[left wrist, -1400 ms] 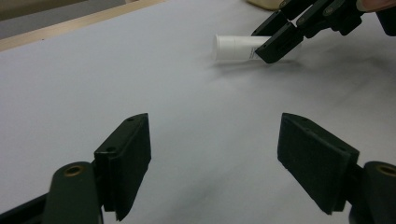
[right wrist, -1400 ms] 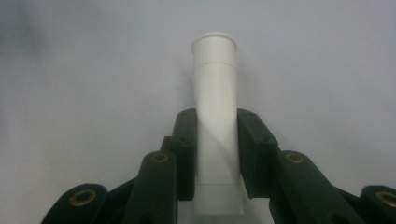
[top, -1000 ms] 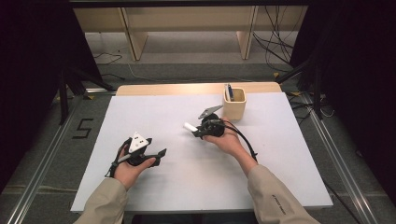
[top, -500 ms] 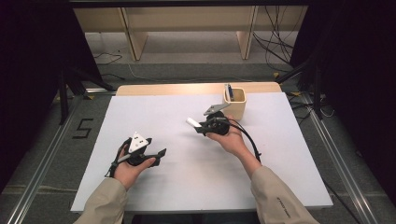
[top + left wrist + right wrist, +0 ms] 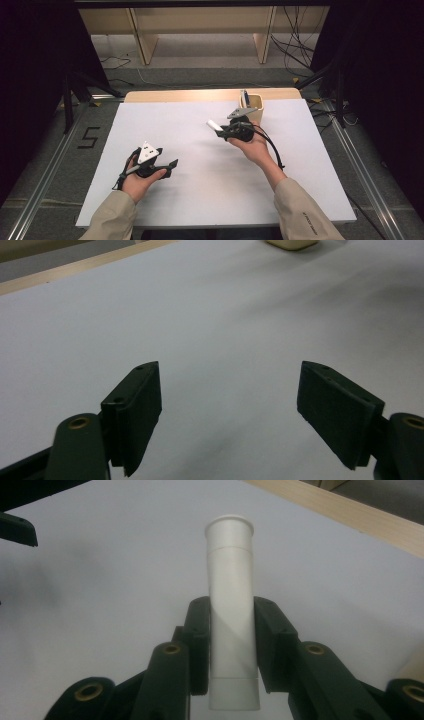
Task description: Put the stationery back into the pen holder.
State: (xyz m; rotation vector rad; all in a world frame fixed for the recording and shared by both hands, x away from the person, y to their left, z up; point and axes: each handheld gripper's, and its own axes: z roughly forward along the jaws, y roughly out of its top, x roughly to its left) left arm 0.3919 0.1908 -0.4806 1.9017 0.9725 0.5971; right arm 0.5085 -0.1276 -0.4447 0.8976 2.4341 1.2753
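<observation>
The right tool (image 5: 216, 126) has lifted toward the table's (image 5: 190, 200) far edge, clamping a white tube (image 5: 231, 615) beside the cup (image 5: 252, 107); next, tip it in. Left tool (image 5: 230, 410) gapes, idle.

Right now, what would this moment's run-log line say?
right gripper: shut on white plastic tube, above white table | left gripper: open | beige cup: holds pen

White table (image 5: 200, 200), beige cup (image 5: 254, 111) on it
</observation>
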